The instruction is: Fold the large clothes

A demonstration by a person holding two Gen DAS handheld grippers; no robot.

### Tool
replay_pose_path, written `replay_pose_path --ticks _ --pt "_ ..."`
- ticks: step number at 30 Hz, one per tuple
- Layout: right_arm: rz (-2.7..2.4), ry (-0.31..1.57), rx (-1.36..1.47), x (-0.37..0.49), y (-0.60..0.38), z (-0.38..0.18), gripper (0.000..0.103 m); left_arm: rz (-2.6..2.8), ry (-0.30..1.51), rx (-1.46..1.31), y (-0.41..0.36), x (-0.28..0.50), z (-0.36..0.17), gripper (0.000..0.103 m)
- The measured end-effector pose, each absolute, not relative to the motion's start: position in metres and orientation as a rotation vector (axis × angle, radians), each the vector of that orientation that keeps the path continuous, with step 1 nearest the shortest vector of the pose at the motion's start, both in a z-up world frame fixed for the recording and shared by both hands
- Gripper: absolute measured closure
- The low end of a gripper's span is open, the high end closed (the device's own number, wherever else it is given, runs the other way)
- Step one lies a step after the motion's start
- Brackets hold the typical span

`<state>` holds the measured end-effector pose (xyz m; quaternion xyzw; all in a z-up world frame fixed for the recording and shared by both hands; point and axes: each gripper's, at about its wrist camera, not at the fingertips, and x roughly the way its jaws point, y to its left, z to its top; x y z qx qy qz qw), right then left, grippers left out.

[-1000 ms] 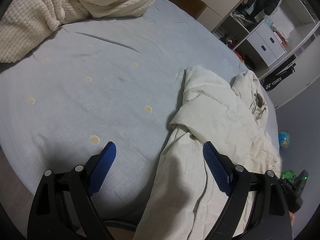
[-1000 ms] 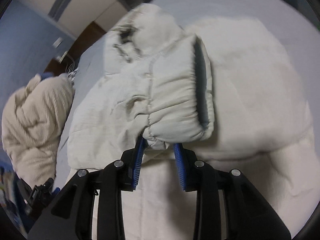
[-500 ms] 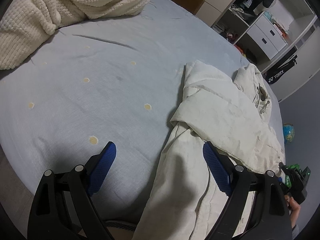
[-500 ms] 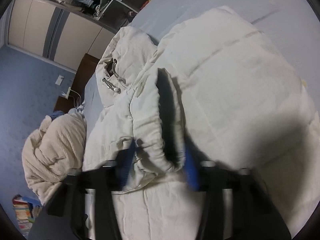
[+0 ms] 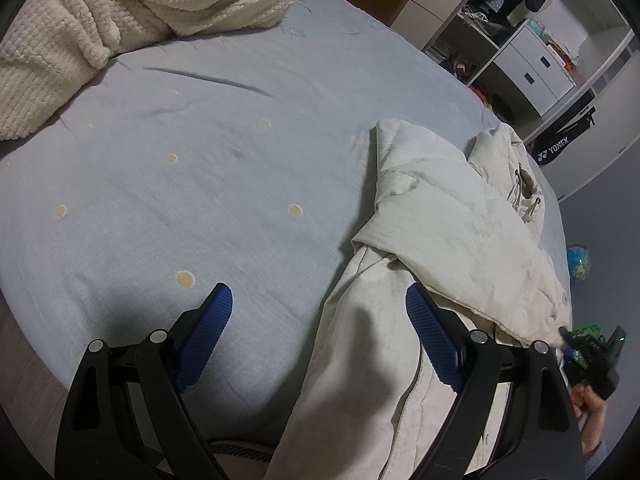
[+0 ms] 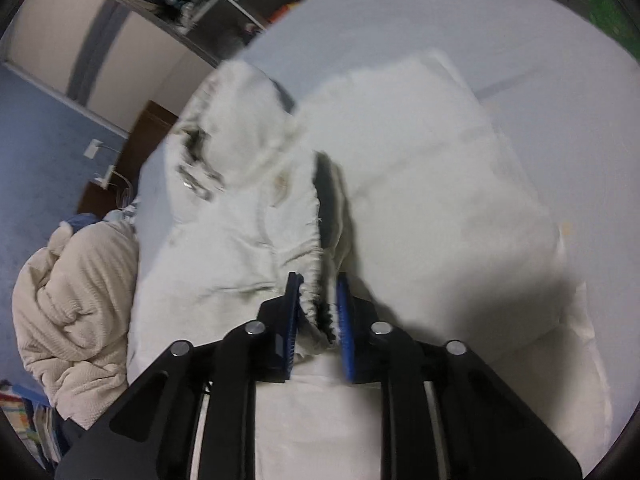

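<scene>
The right gripper [image 6: 318, 312] is seen clenched on the gathered elastic cuff [image 6: 316, 280] of a cream padded jacket [image 6: 420, 200], the ribbed edge pinched between its blue pads. A second earlier the cuff was held more loosely and stood broad and upright above the jacket's body; it is now drawn thin and low between narrower jaws, and the view is smeared by motion. The sleeve [image 6: 280, 208] has been carried across and is laid diagonally over the jacket's front, as is also seen from the left wrist view, where the sleeve [image 5: 460, 240] lies across the body of the jacket [image 5: 360, 380].

The left gripper [image 5: 316, 332] is held wide apart and empty, unchanged over the last second, with one pad above the bed sheet [image 5: 200, 180] just beside the jacket's edge and the other above the jacket itself.

The jacket is spread on the pale blue, yellow-dotted bed sheet. Beyond the jacket's collar end, open shelving [image 5: 520, 52] is seen; well apart from the jacket, across the sheet, a knitted cream blanket [image 5: 140, 8] is bunched up.

The sleeve fold appears nearly completed; a release of the cuff is judged to be the likely next step.
</scene>
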<state>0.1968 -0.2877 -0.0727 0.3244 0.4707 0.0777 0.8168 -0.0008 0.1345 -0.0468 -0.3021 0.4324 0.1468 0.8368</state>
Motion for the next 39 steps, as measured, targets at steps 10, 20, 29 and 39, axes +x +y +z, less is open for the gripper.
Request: replay_pose_path --ticks 10,20,29,39 --pt "0.190 0.978 0.649 0.174 -0.318 -0.063 0.062 0.310 0.952 -0.618 0.128 0.005 -0.050 0.015" --pt "0.239 0.923 0.645 0.152 -0.360 -0.046 0.060 0.297 0.998 -0.517 0.112 0.015 -0.048 0.012" --pt "0.309 0.950 0.573 0.187 -0.365 -0.035 0.053 0.104 1.079 -0.375 0.073 0.062 -0.031 0.012" --pt "0.402 1.003 0.549 0.279 -0.349 -0.033 0.046 -0.091 1.026 -0.254 0.016 0.180 -0.004 0.009"
